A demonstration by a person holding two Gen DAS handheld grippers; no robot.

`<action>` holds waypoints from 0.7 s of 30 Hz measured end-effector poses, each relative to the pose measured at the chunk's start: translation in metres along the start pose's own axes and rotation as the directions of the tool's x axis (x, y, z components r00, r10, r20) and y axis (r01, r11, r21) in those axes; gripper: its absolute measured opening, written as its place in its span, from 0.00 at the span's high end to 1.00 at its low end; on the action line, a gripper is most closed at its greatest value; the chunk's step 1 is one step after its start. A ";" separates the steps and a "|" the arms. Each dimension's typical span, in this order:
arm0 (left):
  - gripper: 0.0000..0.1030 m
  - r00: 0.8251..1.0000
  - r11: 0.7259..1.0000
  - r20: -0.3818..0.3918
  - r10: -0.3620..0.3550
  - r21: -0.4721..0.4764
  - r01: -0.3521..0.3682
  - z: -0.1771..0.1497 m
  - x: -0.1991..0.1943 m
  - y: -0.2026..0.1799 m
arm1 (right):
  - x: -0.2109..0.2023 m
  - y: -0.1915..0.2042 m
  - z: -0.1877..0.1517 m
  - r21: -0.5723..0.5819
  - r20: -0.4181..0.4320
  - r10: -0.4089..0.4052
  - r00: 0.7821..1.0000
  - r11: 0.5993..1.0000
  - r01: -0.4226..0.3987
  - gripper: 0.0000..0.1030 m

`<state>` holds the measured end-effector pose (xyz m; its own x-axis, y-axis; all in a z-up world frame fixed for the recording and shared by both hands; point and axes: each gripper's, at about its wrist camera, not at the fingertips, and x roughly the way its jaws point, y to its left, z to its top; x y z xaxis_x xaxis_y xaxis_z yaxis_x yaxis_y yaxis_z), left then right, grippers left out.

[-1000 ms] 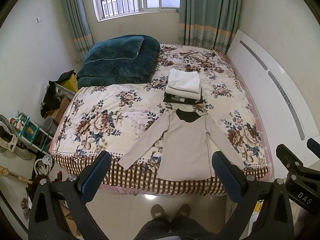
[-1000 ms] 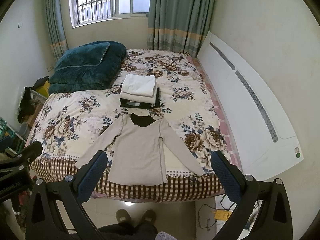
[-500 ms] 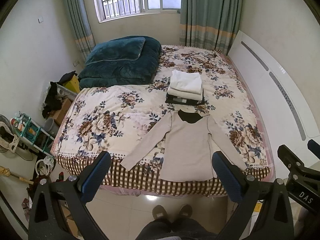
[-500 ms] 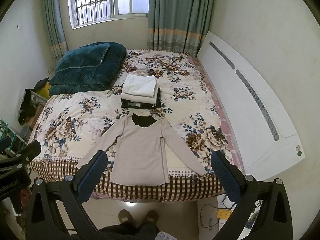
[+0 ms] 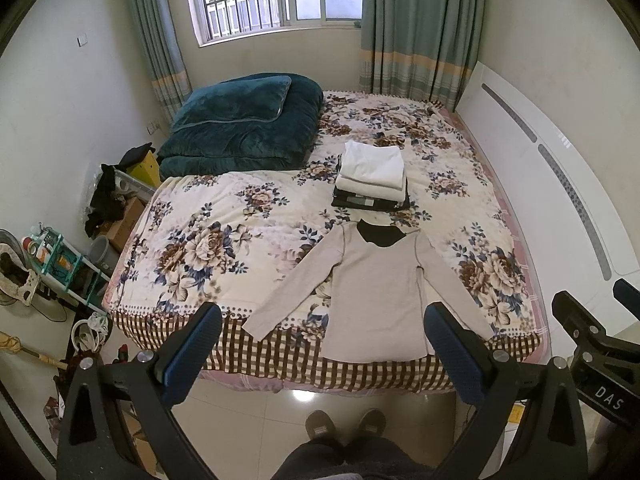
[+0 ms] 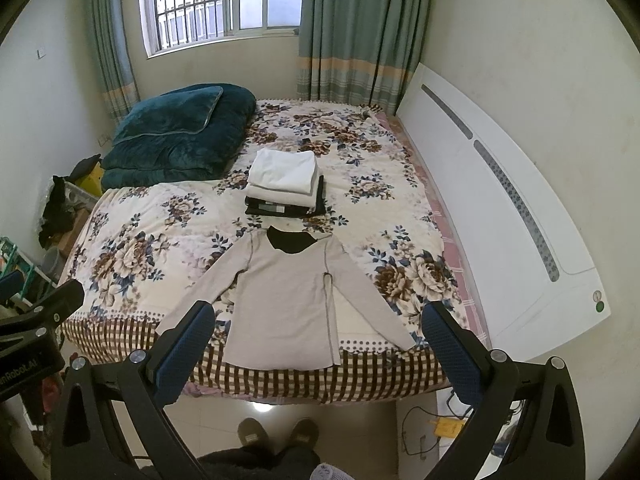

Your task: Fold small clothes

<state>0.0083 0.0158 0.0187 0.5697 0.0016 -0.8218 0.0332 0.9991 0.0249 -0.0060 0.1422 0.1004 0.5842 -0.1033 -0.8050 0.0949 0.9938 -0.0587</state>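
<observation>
**Grippers backing off slightly, top laid out and waiting**

The beige top is lying flat at the near edge of the bed, its dark collar pointing toward the window, both sleeves angling outward and its hem hanging just over the checked border. Just beyond the collar, a stack of folded clothes is sitting, white pieces over dark ones. A teal quilt is resting at the far left corner.

Compared with a second ago, the whole scene is sitting a little lower and smaller in both wrist views, so the two grippers seem to be rising or drawing back a touch rather than closing in. The top itself is lying just as it was; nothing on the bed is shifting.

The left gripper is hovering over the floor in front of the bed, fingers wide apart and holding nothing. The right gripper is hovering likewise, fingers spread and empty, and it is showing at the right edge of the left view.

In my judgement, folding on this top is not yet starting: no sleeve is turned in. The next move is probably calling for a descent toward a sleeve or shoulder, and the overhanging hem could slide off if tugged toward the floor.
</observation>
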 end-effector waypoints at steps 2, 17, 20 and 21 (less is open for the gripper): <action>0.00 1.000 1.000 0.001 0.000 -0.001 0.000 0.002 0.000 0.002 | -0.001 0.008 0.005 -0.001 0.000 -0.001 1.000 1.000 0.001 0.00; 0.00 1.000 1.000 0.002 -0.003 -0.010 0.003 0.002 -0.003 0.012 | -0.005 0.027 0.008 0.002 0.003 0.013 1.000 1.000 -0.013 0.00; 0.00 1.000 1.000 0.001 -0.003 -0.009 0.003 0.000 -0.003 0.011 | -0.008 0.025 0.003 0.005 0.004 0.014 1.000 1.000 -0.015 0.00; 0.00 1.000 1.000 0.000 -0.006 -0.009 0.006 0.001 -0.003 0.012 | -0.007 0.029 0.005 0.008 0.002 0.014 1.000 1.000 -0.014 0.00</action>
<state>0.0080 0.0274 0.0216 0.5697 -0.0040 -0.8218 0.0293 0.9995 0.0154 -0.0036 0.1712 0.1075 0.5873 -0.0896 -0.8044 0.0929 0.9947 -0.0430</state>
